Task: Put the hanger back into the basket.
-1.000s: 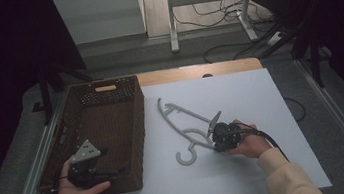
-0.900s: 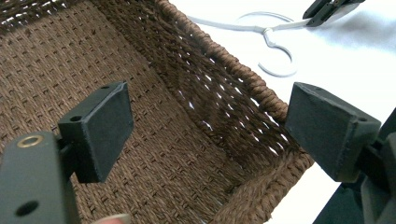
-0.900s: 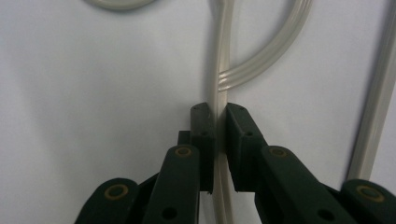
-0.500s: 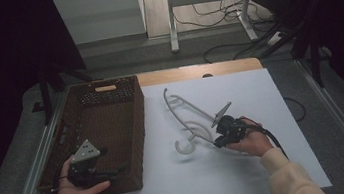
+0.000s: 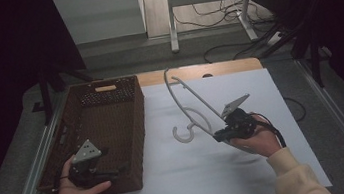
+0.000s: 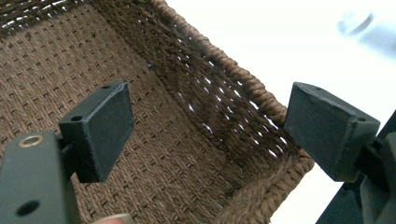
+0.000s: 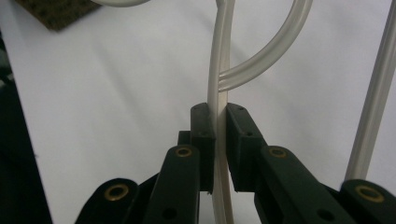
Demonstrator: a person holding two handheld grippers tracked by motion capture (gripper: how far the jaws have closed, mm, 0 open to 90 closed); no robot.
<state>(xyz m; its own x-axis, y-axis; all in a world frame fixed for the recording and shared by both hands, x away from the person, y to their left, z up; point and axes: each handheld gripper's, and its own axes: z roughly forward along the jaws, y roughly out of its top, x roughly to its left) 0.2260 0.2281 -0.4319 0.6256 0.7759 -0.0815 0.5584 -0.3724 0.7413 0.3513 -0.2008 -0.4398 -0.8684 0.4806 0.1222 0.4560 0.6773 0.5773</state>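
Observation:
A white plastic clothes hanger is lifted off the white table, tilted up toward the far side with its hook curling low near the table's middle. My right gripper is shut on one of its arms; in the right gripper view the pale bar runs straight between the two black pads. My left gripper is held open over the near end of the brown woven basket, and its two pads stand wide apart above the basket's inner corner with nothing between them.
The basket sits on the left side of the white table sheet. Metal rails run along both table edges. Beyond the far edge a desk frame and cables lie on the floor.
My right gripper has raised the hanger off the table and swung it upright toward the far side. The left gripper has stayed over the basket.

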